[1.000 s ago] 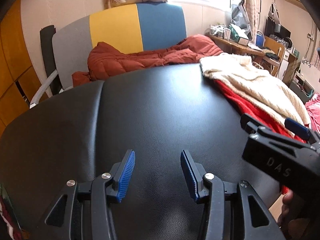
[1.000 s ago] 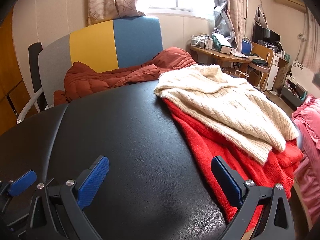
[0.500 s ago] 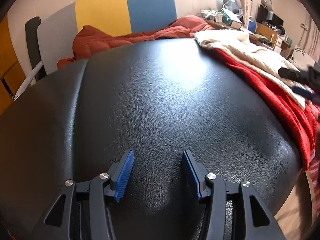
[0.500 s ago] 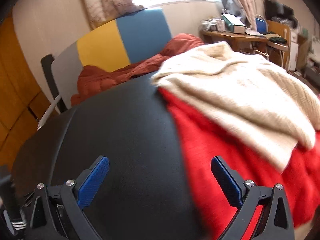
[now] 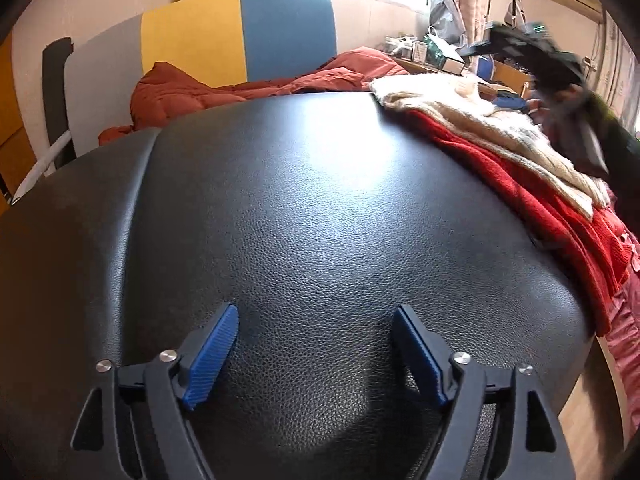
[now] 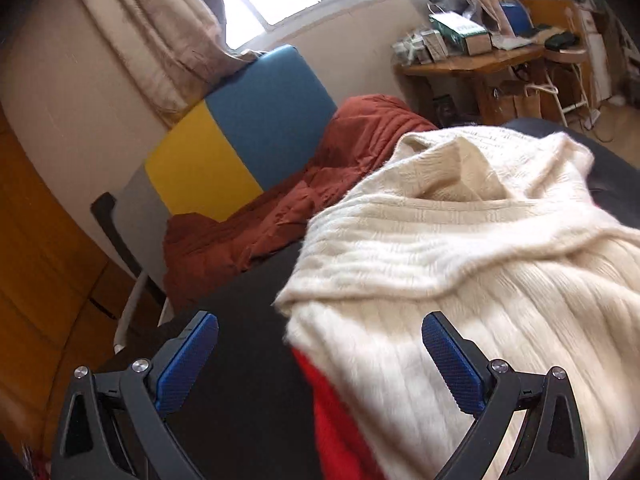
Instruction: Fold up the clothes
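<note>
A cream knit sweater lies on top of a red sweater at the right side of a black leather table. Both also show in the left wrist view, the cream one over the red one. My right gripper is open and empty, hovering over the near edge of the cream sweater. It appears blurred in the left wrist view, high above the pile. My left gripper is open and empty, low over bare table.
A rust-red quilted jacket lies behind the table against a grey, yellow and blue panel. A cluttered wooden desk stands at the back right. Pink fabric hangs beyond the table's right edge.
My right gripper has swung from the table's front to above the sweater pile. My left gripper's jaws have opened wider and it has stayed over the bare table.
</note>
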A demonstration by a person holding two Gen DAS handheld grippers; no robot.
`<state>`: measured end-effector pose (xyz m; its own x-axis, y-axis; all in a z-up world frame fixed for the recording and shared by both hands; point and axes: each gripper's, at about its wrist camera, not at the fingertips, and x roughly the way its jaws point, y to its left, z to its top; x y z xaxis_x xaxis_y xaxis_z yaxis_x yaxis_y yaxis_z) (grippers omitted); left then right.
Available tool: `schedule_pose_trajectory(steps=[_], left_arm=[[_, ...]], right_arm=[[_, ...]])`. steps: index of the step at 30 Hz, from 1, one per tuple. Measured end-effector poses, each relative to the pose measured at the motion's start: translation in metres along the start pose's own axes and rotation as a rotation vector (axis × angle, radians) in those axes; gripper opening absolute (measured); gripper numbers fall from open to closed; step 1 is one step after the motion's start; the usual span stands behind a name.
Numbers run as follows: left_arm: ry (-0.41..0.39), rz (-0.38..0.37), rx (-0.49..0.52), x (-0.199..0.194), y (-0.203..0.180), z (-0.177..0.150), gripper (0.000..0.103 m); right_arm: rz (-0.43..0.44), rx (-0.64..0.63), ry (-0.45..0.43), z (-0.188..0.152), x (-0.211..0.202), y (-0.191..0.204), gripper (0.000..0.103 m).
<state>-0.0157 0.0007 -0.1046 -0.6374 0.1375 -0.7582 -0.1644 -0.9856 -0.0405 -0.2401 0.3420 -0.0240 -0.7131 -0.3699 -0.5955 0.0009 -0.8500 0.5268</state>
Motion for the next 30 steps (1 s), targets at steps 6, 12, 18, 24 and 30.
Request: schedule_pose_trajectory(steps=[6,12,18,24,30], left_arm=[[-0.008,0.001,-0.010,0.001,-0.001,0.000,0.083],[-0.011,-0.004,-0.009,0.002,0.000,0.001,0.085],[-0.022,-0.015,-0.016,0.002,0.001,0.000,0.086],[-0.025,-0.007,-0.014,0.002,-0.001,0.001,0.086],[-0.009,-0.017,-0.019,-0.001,0.001,0.003,0.086]], right_arm=[[0.068,0.265,0.083,0.004,0.066,-0.026,0.103],[0.161,0.384,-0.057,0.015,0.104,-0.019,0.103],[0.340,0.397,-0.134,0.025,0.136,-0.002,0.103],[0.771,0.208,-0.170,0.040,0.102,0.068,0.103],[0.906,-0.015,-0.086,0.015,0.071,0.161,0.103]])
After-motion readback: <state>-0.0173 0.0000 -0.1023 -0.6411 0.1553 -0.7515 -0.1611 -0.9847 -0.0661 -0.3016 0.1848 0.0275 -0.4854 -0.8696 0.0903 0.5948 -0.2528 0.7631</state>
